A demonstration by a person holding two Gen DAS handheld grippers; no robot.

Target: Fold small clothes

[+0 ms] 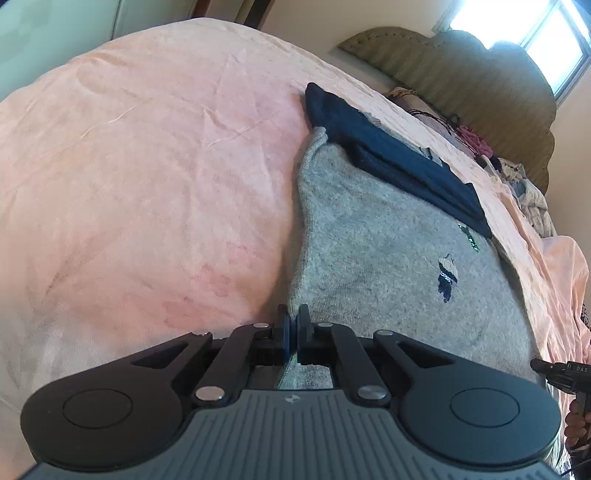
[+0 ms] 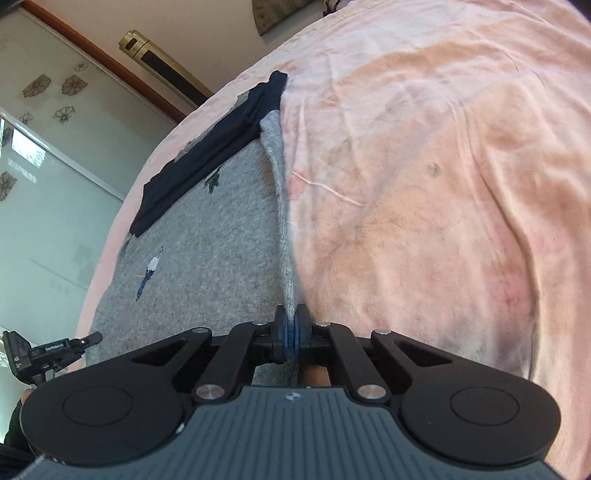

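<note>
A grey knit garment [image 1: 376,266] with small embroidered figures and a dark navy band [image 1: 388,155] at its far end lies spread on a pink bedsheet [image 1: 147,166]. My left gripper [image 1: 294,325] is shut on the garment's near left edge. In the right wrist view the same grey garment [image 2: 207,236] lies left of centre, and my right gripper [image 2: 291,325] is shut on its near right edge. The navy band [image 2: 210,155] lies across the far end.
A padded headboard [image 1: 461,70] and a heap of other clothes [image 1: 517,177] are at the bed's far right. A window [image 1: 546,33] is behind. The right wrist view shows a glass wardrobe door [image 2: 44,184] and a gold floor unit [image 2: 162,66].
</note>
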